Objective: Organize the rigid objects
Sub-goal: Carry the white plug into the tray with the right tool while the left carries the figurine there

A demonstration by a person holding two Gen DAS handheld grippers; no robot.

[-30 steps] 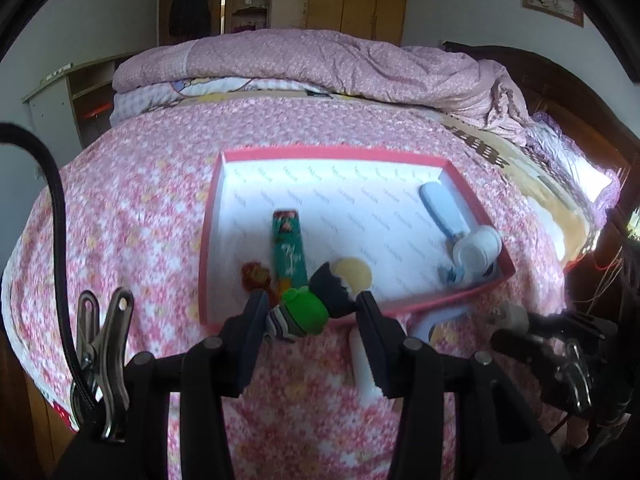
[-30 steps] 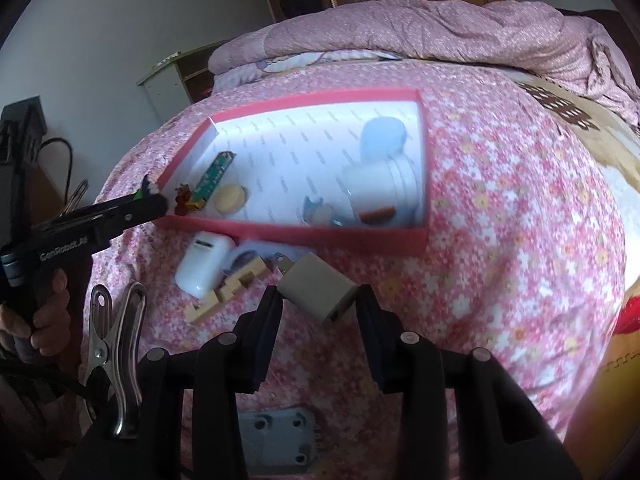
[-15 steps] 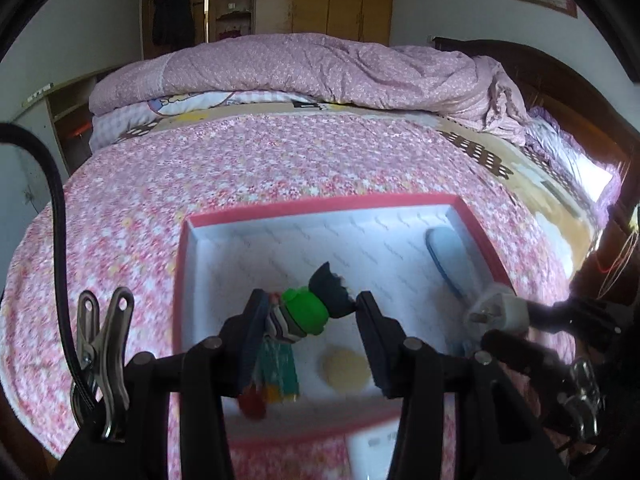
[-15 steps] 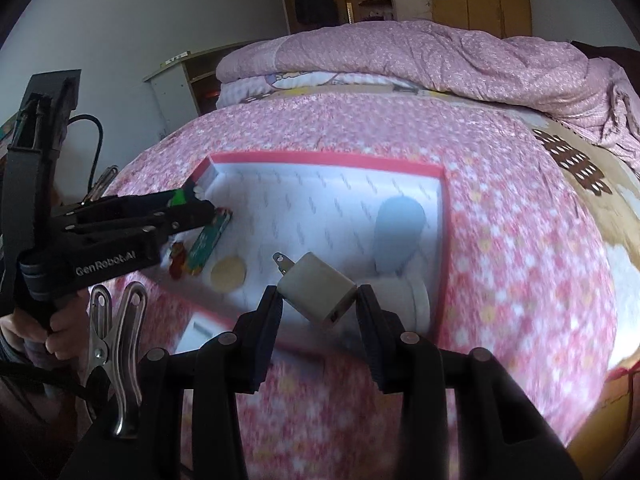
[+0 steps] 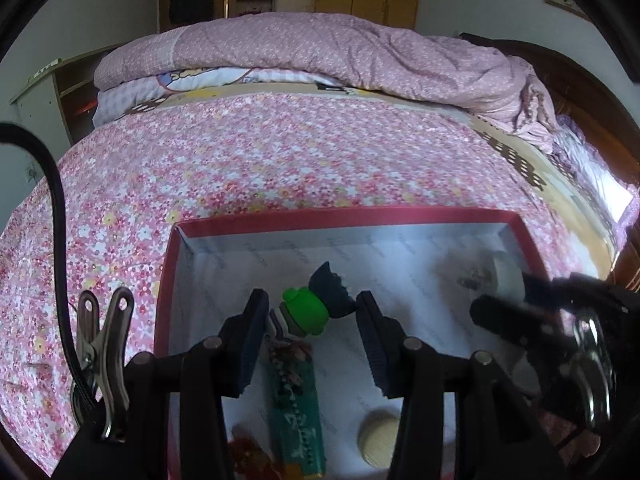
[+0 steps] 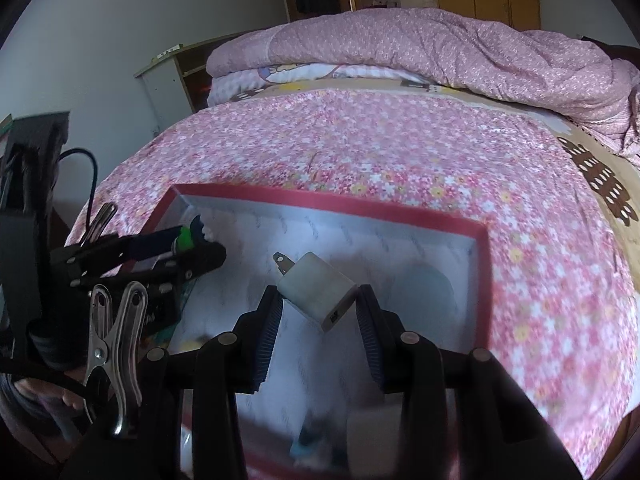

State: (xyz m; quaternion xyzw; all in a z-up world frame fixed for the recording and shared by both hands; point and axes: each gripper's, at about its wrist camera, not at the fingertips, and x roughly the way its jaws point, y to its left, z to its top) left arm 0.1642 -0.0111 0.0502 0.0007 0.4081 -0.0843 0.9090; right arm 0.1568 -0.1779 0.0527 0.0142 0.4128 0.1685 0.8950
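A red-rimmed box (image 5: 344,214) with a white floor lies on the flowered bedspread; it also shows in the right wrist view (image 6: 332,201). My left gripper (image 5: 310,316) is shut on a small green toy figure (image 5: 306,314) and holds it above the box's left half. My right gripper (image 6: 318,304) is shut on a white plug adapter (image 6: 318,296) above the box's middle. The left gripper with the toy shows in the right wrist view (image 6: 188,242). A green lighter (image 5: 298,416) and a round beige disc (image 5: 378,438) lie in the box.
A small red figure (image 5: 248,454) lies in the box's near left corner. The right gripper's black body (image 5: 552,320) covers the box's right side. A rolled pink quilt (image 5: 320,56) lies at the far end of the bed. A white object (image 6: 364,436) sits low in the box.
Both grippers have moved forward, from the near side of the box to over its inside, each still holding its object. The loose items in front of the box have dropped out of view.
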